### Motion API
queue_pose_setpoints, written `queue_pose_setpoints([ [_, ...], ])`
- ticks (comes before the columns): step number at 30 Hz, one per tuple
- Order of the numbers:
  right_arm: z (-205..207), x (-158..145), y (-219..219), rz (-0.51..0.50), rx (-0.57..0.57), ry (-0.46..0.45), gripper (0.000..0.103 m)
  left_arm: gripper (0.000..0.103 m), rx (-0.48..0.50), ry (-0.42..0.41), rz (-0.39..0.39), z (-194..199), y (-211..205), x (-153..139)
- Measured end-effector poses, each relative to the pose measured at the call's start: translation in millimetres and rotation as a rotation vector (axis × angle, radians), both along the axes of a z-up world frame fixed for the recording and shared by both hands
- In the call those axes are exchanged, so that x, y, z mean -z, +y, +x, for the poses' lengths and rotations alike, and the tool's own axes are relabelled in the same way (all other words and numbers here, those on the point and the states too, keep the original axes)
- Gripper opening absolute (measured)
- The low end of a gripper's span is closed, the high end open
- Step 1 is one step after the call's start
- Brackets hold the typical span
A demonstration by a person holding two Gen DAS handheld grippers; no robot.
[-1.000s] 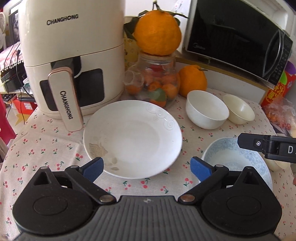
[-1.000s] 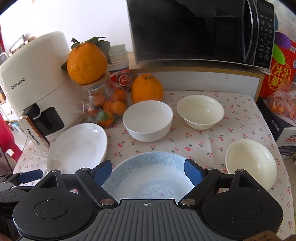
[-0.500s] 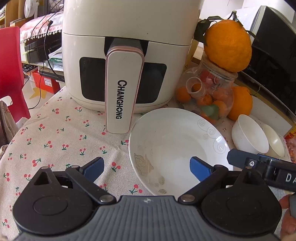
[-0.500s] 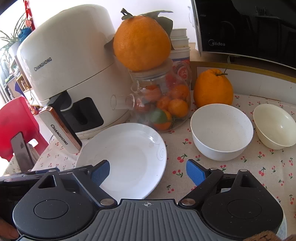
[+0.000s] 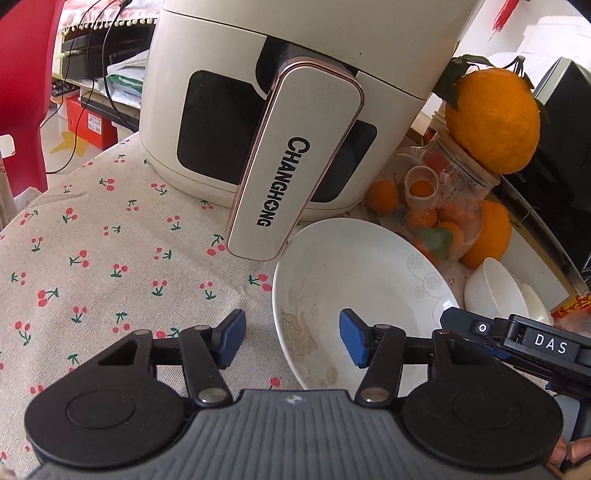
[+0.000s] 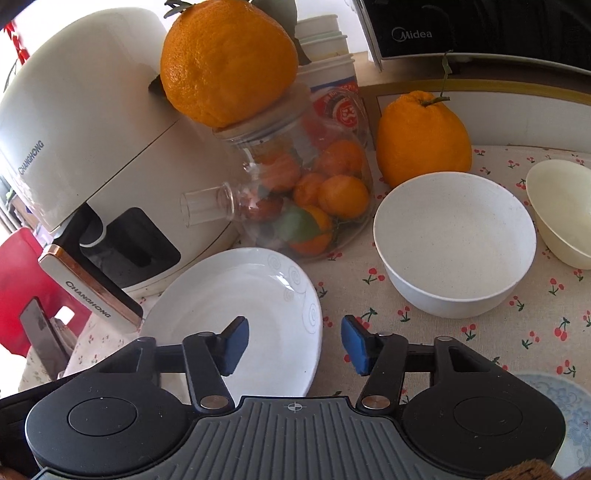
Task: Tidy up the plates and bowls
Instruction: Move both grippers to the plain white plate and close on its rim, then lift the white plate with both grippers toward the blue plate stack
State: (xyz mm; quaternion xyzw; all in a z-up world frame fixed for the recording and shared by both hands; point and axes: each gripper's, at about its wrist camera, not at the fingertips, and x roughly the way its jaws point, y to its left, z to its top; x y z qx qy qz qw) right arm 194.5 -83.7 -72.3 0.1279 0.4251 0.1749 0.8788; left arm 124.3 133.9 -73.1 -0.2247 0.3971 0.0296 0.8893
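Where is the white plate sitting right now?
The white plate lies on the cherry-print tablecloth just in front of the air fryer and glass jar, left of the white bowl in the right wrist view.

"CHANGHONG" runs in black down the air fryer's handle [image 5: 291, 177] and along the air fryer [image 6: 85, 122] body. "Midea" stands on the microwave [image 6: 480, 26]. "DAS" marks the right gripper [image 5: 546, 347] body.

Bright, even daylight; soft, faint shadows under the white plate [image 6: 236, 295]; mild glare on the air fryer [image 5: 332, 29]; strong fisheye bending at edges; sharp focus throughout.
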Motion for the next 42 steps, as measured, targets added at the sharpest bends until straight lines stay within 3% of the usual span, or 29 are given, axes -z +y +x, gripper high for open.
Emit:
queue_pose_setpoints([
  [4, 2.0, 6.2, -0.2, -0.002, -0.001, 0.013, 0.025, 0.033, 0.018, 0.004, -0.004, 1.2, -1.8, 1.3],
  [5, 1.8, 7.1, 0.6, -0.008, -0.002, 0.014, 0.022, 0.027, 0.023, 0.002, -0.003, 1.6, -2.2, 1.3],
  [10, 1.1, 8.5, -1.0, -0.027, 0.01, 0.015, 0.013, 0.019, 0.011, 0.007, 0.01, -0.1, -1.6, 2.1],
  [19, -4.3, 3.3, 3.4, -0.071, 0.002, 0.026, 0.013, 0.016, 0.018, 0.03, 0.052, -5.1, -4.1, -3.3],
  [23, -8.6, 0.4, 7.5, -0.088, 0.011, 0.08, 0.013, 0.016, 0.032, 0.063, 0.099, -9.2, -9.4, -7.5],
  [28, -16.9, -2.2, 11.8, -0.117, -0.008, 0.096, 0.015, 0.016, 0.031, 0.067, 0.085, -11.8, -5.3, -6.0],
  [42, -6.2, 10.7, 6.2, -0.038, 0.011, 0.042, 0.017, 0.017, 0.023, 0.029, 0.086, -8.5, -2.8, -1.5],
])
